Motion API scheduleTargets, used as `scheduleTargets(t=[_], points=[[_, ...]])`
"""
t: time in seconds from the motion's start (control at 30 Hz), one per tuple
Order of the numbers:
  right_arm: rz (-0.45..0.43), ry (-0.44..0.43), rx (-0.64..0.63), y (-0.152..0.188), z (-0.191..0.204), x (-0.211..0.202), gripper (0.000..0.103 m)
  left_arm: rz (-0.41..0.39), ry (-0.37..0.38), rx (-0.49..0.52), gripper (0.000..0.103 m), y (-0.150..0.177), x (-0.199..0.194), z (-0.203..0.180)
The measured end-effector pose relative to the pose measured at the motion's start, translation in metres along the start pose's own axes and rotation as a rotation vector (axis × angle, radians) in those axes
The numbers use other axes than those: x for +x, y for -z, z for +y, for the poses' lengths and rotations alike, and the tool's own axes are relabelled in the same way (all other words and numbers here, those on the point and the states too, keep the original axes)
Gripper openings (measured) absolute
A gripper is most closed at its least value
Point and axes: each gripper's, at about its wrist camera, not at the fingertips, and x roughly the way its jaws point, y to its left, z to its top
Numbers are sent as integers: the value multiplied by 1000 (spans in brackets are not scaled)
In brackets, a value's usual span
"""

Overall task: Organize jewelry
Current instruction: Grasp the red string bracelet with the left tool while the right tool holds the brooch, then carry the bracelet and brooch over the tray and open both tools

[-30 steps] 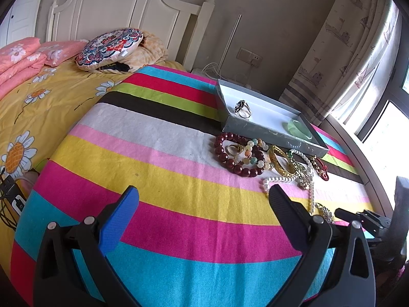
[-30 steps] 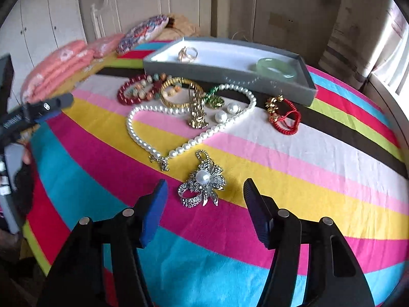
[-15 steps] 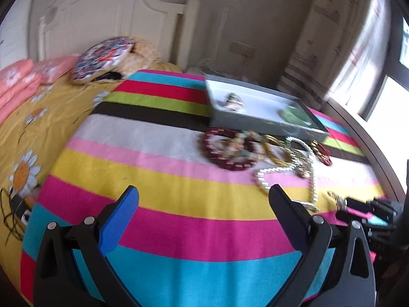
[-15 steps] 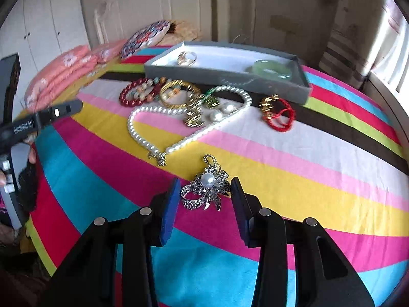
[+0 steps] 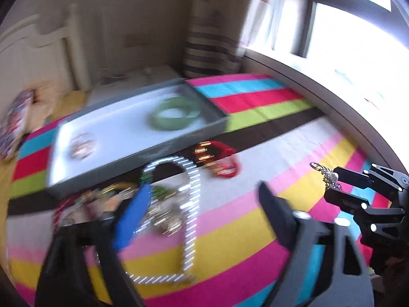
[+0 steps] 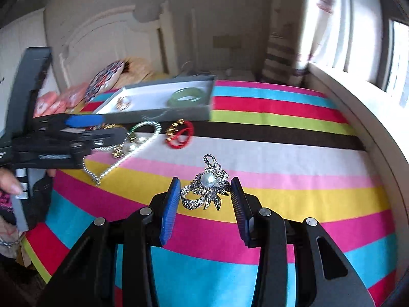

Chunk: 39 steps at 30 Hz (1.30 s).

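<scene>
My right gripper [image 6: 205,192] is shut on a silver brooch with a pearl centre [image 6: 211,180], held clear above the striped bedspread. In the left wrist view that gripper [image 5: 332,186] and the brooch [image 5: 324,176] show at the right. My left gripper [image 5: 204,204] hovers over the pearl necklace [image 5: 190,204]; its jaws are closing and the pads press on nothing. The view is blurred. Behind lies a grey tray [image 5: 153,151] holding a green bangle [image 5: 176,112] and a ring [image 5: 83,144]. A red bracelet [image 5: 219,161] lies just in front of the tray.
More bracelets and gold pieces are heaped beside the pearl necklace [image 6: 120,161], in front of the tray [image 6: 158,113]. Pillows [image 6: 107,79] and a white headboard [image 6: 102,41] stand at the back. A window ledge [image 6: 358,97] runs along the bed's right side. A hand [image 6: 7,181] holds the left gripper.
The right gripper closed on the brooch and lifted it off the bedspread. The left gripper swung right over the jewelry pile, rolled, and its jaws narrowed.
</scene>
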Motion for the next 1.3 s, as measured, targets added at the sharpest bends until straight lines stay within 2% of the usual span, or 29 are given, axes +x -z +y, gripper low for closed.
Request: scheduleTargets(t=[0.07,0.2,0.3,0.37,0.4,0.47,0.57,0.77,1.03,1.3], points=[[-8,0,15,2,-7,-3,39,24,41,24,56,-11,18,-12],[-27,-10,37,4,-16,-8,39,45,34,69,42,-24,44,-22],[-36,-24,46,6,-20,-10,39,88,5,86,42,-31,69,-23],[-38,-30,51,7,-20,-11,39,120,16,86,39,-32,82,-21],[-39,-32,51,7,-21,-11,39,139,27,92,33,-31,88,-22],[-40,-36,54,8,-21,-11,39,139,12,127,27,-29,93,-26],[-43,-37,54,9,-21,-12,39,137,30,130,6,-26,91,-26],[-44,-39,46,7,-15,-11,39,90,70,103,5,-12,74,-15],[-50,-58,3,-1,7,-10,39,-44,141,26,5,-14,8,6],[-58,-91,-64,-12,41,-10,39,-127,160,4,5,-4,-50,18]])
